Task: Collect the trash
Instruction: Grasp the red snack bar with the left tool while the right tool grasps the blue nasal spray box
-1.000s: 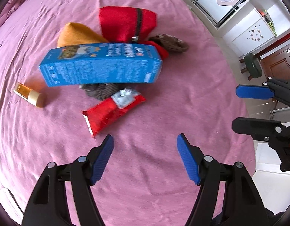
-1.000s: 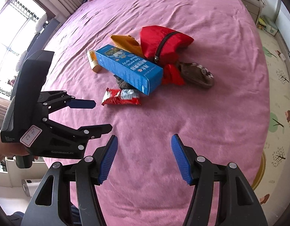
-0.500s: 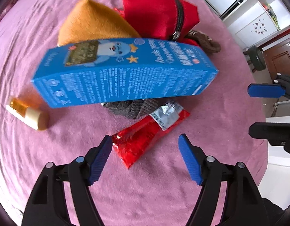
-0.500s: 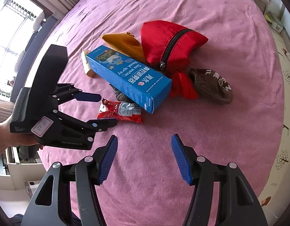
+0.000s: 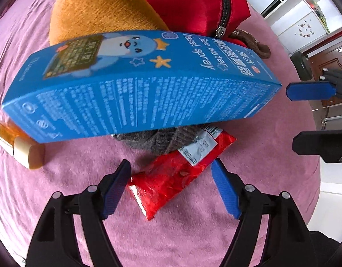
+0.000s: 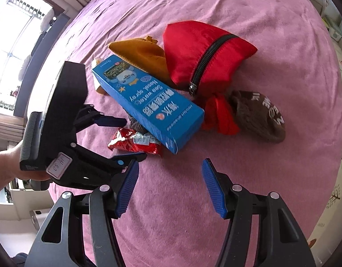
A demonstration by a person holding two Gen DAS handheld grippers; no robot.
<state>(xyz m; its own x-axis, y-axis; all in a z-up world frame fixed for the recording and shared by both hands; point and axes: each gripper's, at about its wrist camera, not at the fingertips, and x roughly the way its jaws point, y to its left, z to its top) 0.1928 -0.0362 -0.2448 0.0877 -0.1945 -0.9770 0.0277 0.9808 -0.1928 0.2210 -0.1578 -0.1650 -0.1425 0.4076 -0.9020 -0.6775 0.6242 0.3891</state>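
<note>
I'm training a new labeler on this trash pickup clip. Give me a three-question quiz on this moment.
1. True or false: the left gripper has closed on the red snack wrapper.
2. Which item lies on the gray sock? A) blue box B) small bottle C) red pouch
3. The right gripper is ____ (open or shut).

Key: 1 false, its fingers only straddle the wrapper; 2 A; 3 open.

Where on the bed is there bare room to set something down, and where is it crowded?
Bare pink bedspread lies between the right gripper and the red wrapper, and beyond the red pouch. Crowded: blue box, orange cloth, brown sock all overlap mid-bed.
</note>
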